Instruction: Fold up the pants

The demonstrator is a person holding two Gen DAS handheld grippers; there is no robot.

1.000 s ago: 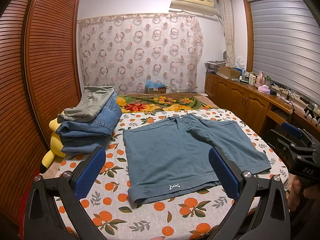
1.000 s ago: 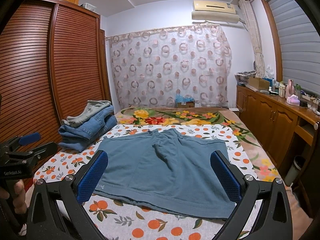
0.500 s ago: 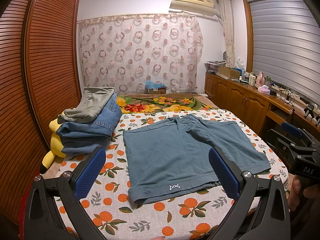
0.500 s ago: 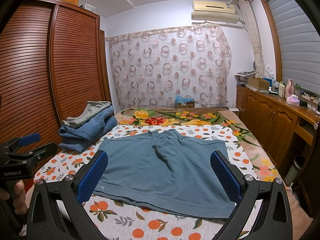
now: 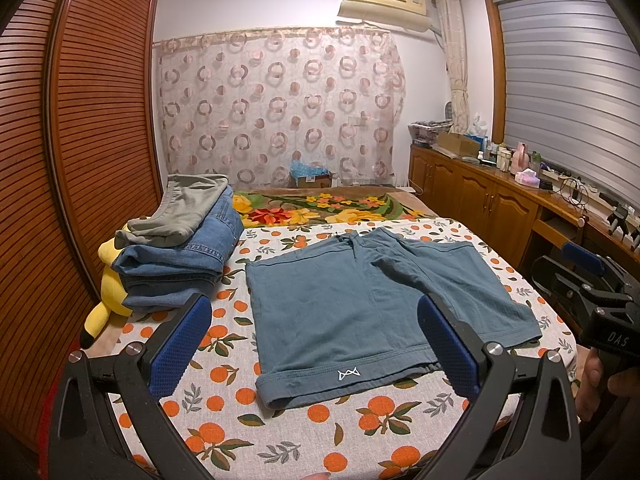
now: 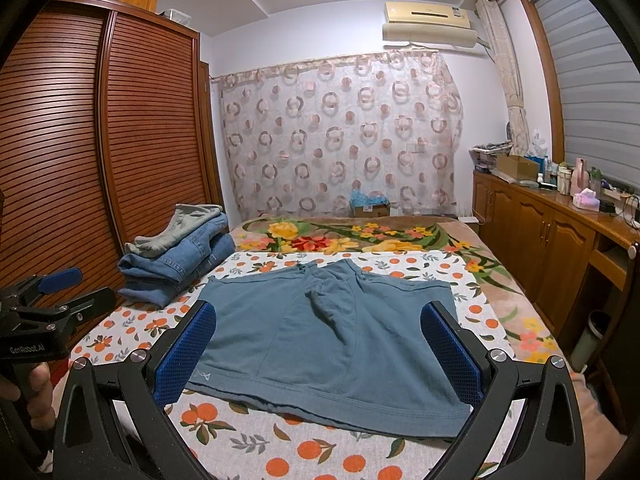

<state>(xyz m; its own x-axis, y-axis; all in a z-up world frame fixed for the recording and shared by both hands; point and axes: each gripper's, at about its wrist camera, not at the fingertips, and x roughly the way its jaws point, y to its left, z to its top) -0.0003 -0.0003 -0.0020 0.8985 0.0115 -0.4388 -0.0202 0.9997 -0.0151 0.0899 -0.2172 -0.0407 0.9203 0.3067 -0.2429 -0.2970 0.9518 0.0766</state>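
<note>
A pair of teal-blue shorts [image 5: 360, 304] lies spread flat on the bed, leg hems toward me and waistband at the far end; it also shows in the right wrist view [image 6: 332, 328]. My left gripper [image 5: 316, 344] is open and empty, held above the near hem. My right gripper [image 6: 320, 348] is open and empty, also above the near hem. Each gripper shows at the edge of the other's view, the right one [image 5: 592, 292] and the left one [image 6: 44, 312].
A stack of folded jeans with grey pants on top [image 5: 180, 248] sits on the bed's left, over a yellow plush toy [image 5: 108, 292]. The orange-print sheet [image 5: 360, 420] covers the bed. A wooden wardrobe [image 5: 80, 160] stands left, wooden cabinets [image 5: 500, 208] right.
Almost nothing has changed. Both grippers stay open above the shorts, with only a slight shift of view.
</note>
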